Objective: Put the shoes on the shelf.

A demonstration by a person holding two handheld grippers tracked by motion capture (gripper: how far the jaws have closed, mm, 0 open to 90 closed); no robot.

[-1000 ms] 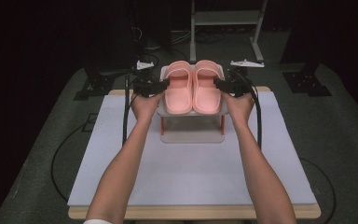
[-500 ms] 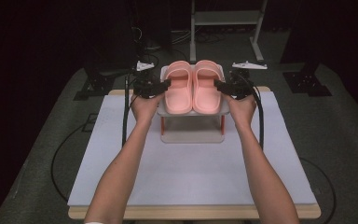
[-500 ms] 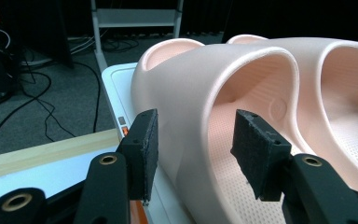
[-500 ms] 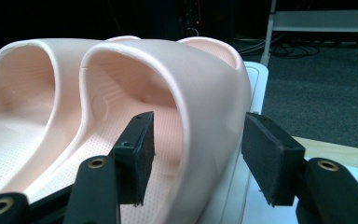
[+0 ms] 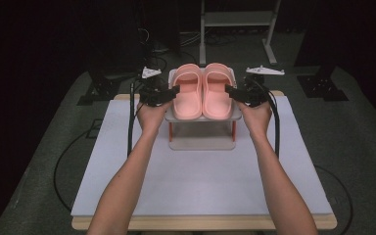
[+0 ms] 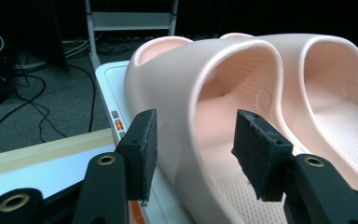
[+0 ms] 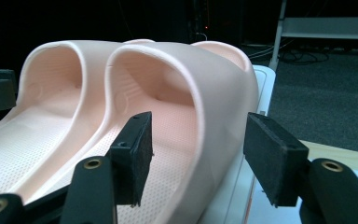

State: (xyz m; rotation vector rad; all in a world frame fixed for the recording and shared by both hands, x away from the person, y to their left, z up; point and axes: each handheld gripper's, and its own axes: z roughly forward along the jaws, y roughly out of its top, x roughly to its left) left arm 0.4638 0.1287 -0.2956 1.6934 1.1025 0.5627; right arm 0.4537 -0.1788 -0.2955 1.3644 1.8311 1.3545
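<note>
Straddling outer walls of left slipper (image 5: 188, 93) and right slipper (image 5: 217, 92), both sitting side by side on the small rack (image 5: 200, 142) at table's far middle; left gripper (image 6: 193, 154) and right gripper (image 7: 198, 156) just spreading, pads not pressing. Placing apparently done, withdrawing left.

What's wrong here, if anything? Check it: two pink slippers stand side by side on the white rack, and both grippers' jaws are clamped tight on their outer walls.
The clamping is wrong. In both gripper views the jaws straddle each pink slipper's outer wall with gaps; the left gripper and right gripper are open, just opening. The pair does stand on the white rack.
</note>
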